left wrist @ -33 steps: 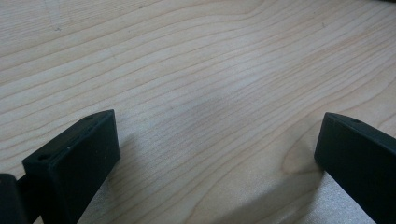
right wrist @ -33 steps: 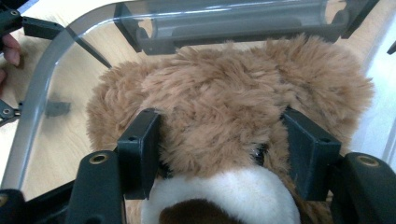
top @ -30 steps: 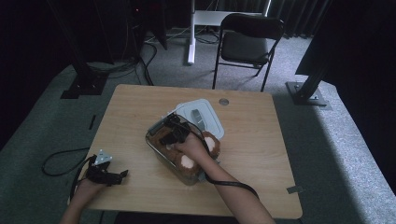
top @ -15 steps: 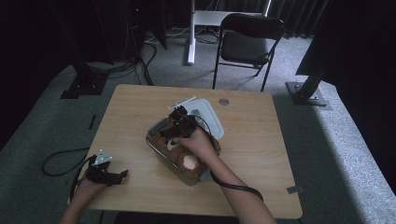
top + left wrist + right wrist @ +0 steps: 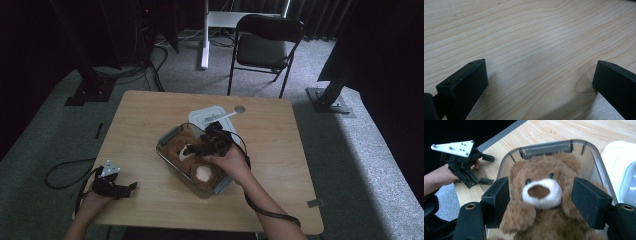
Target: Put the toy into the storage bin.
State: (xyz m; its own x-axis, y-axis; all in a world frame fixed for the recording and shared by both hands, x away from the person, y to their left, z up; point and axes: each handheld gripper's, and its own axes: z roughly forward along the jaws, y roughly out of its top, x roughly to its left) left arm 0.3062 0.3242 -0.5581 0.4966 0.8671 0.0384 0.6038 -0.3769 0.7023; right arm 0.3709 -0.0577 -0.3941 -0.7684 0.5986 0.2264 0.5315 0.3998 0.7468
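Note:
A brown teddy bear (image 5: 176,145) with a white muzzle lies on its back in a clear container (image 5: 165,155) at the table's middle. My right gripper (image 5: 197,148) hovers over it, pointing at the bear's head. In the right gripper view the bear (image 5: 541,172) lies beyond the open right gripper (image 5: 540,187), whose pads flank the head without pressing on it. My left gripper (image 5: 127,189) rests on the table near the front left corner. Its own view shows the left gripper (image 5: 540,80) open, with bare wood between the jaws.
The container's white lid (image 5: 210,116) lies flat just behind it, and shows as the lid (image 5: 621,170) at the right edge of the right gripper view. The wooden table (image 5: 285,150) has bare room on both sides. A black folding chair (image 5: 265,47) stands beyond the far edge.
My right hand has lifted and shifted to the right above the container. The bear stays inside. The left hand has not moved.

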